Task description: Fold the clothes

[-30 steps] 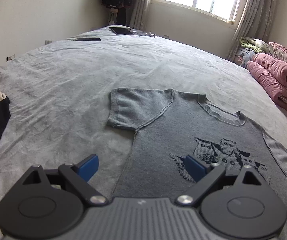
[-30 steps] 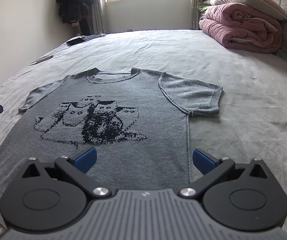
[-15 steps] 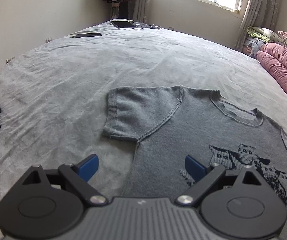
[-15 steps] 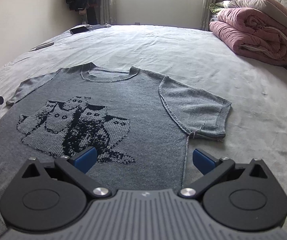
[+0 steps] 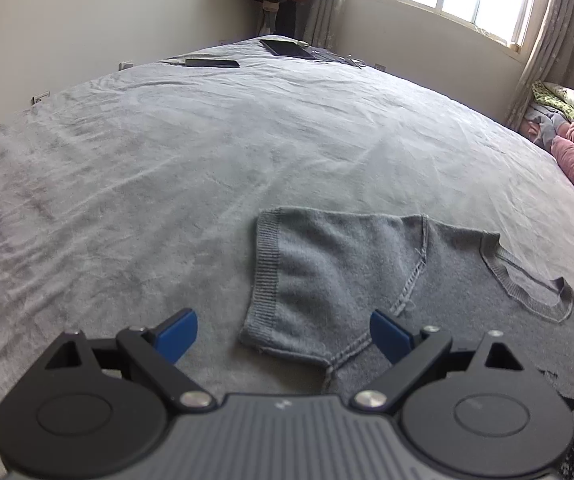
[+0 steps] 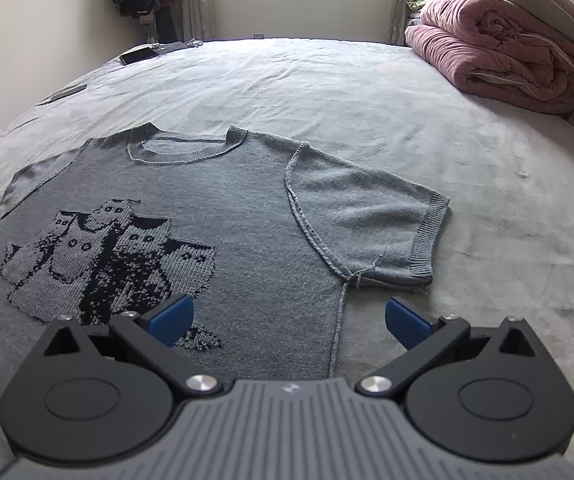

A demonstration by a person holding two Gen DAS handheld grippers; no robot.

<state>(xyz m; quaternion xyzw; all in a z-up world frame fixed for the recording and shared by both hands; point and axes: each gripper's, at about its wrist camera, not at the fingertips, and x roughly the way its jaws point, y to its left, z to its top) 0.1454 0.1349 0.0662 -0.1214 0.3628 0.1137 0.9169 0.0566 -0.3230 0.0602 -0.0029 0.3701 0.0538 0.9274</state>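
Both hand-held grippers are released, jaws spread wide and holding nothing: the left hand-held gripper (image 5: 283,330) and the right hand-held gripper (image 6: 289,316). Over the last second each has advanced from beside the lower body of the garment toward its own sleeve, so that the armpit seam now sits just ahead of each pair of fingers. In judgement, this places both tools for a sleeve or shoulder pick-up; no fold has yet been made.

Count, largest first:
- One bed (image 5: 207,152), covered in grey, carrying everything.
- One rolled pink quilt (image 6: 499,56) at the far right, well apart from the garment.
- One grey knitted sweater (image 6: 223,208), the task item, lying flat and face up on the bed, collar away from the cameras, both short sleeves spread out.
- One dark knitted cat motif (image 6: 107,252) on its chest.
- Two sleeves: left sleeve (image 5: 327,272), right sleeve (image 6: 371,216).
- Two flat dark devices near the far edge: a tablet (image 5: 287,49) and a slimmer one (image 5: 211,63).
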